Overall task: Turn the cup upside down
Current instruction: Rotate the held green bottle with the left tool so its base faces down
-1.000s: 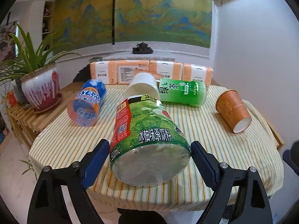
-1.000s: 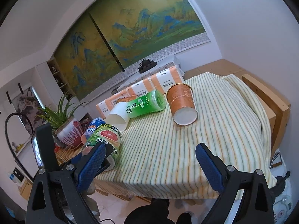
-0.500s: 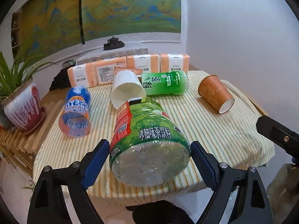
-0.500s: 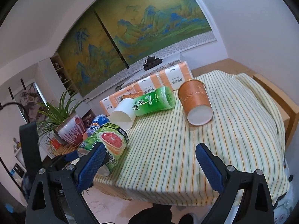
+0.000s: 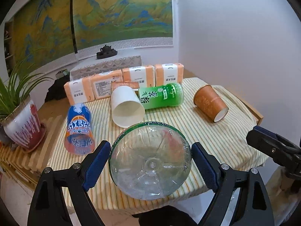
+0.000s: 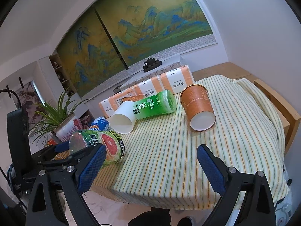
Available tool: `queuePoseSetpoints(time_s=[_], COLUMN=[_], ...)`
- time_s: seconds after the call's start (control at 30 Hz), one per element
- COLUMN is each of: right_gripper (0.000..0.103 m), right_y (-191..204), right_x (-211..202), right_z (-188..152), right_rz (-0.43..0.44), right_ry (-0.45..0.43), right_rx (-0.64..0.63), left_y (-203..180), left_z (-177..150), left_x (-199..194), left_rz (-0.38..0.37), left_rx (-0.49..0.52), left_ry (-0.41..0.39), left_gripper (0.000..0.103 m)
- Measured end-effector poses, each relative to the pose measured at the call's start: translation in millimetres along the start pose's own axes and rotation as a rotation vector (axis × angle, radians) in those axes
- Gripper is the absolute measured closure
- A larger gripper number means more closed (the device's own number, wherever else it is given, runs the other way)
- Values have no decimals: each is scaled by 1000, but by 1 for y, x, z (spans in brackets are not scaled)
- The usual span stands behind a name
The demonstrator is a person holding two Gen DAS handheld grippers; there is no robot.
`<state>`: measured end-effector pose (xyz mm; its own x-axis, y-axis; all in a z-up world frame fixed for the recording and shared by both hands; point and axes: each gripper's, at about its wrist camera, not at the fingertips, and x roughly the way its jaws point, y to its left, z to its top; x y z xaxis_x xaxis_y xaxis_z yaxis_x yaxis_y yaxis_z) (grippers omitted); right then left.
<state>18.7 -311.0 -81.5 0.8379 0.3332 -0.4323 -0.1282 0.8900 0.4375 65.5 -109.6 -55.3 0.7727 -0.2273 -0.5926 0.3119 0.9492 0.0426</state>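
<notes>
The grapefruit-label cup [image 5: 150, 162] is held between the blue pads of the left gripper [image 5: 150, 166], its long axis running away from the left wrist camera, clear base toward the lens and mouth toward the table centre; in the right wrist view it [image 6: 102, 146] lies tilted at the near left corner of the striped tablecloth [image 6: 188, 150], whether touching the cloth cannot be told. Nothing is seen inside it. The left fingers are closed against its sides. The right gripper [image 6: 150, 167] stands with fingers wide and nothing between them, above the near table edge. Five cups are counted in all, each on its side. The white paper cup [image 5: 127, 106] shows an empty interior, mouth toward the near edge. The green tea-label cup [image 5: 162, 96] lies crosswise just behind it, touching it. The orange paper cup [image 5: 210, 103] lies well apart to the right, its empty mouth facing the near right. The blue and orange Arctic Ocean cup [image 5: 80, 128] lies at the left, mouth toward the near edge. Four orange and white tissue packs [image 5: 124, 82] stand in a row along the far edge. One potted plant [image 5: 17, 113] stands on a slatted wooden rack [image 5: 28, 160] to the left.
</notes>
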Motion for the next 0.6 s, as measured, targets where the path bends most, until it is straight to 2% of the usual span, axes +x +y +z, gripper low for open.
queuePoseSetpoints(time_s=[0.43,0.6], right_gripper=[8,8], right_y=[4,7], right_x=[-10,-10], right_z=[-1,-1], right_rz=[-54,-66], right_ry=[-16,-19], right_rx=[7,5], left_y=[21,29], left_z=[16,25], left_x=[1,15], left_rz=[-88,-131], left_rx=[-37,-74], left_ry=[-3,27], left_gripper=[13,13])
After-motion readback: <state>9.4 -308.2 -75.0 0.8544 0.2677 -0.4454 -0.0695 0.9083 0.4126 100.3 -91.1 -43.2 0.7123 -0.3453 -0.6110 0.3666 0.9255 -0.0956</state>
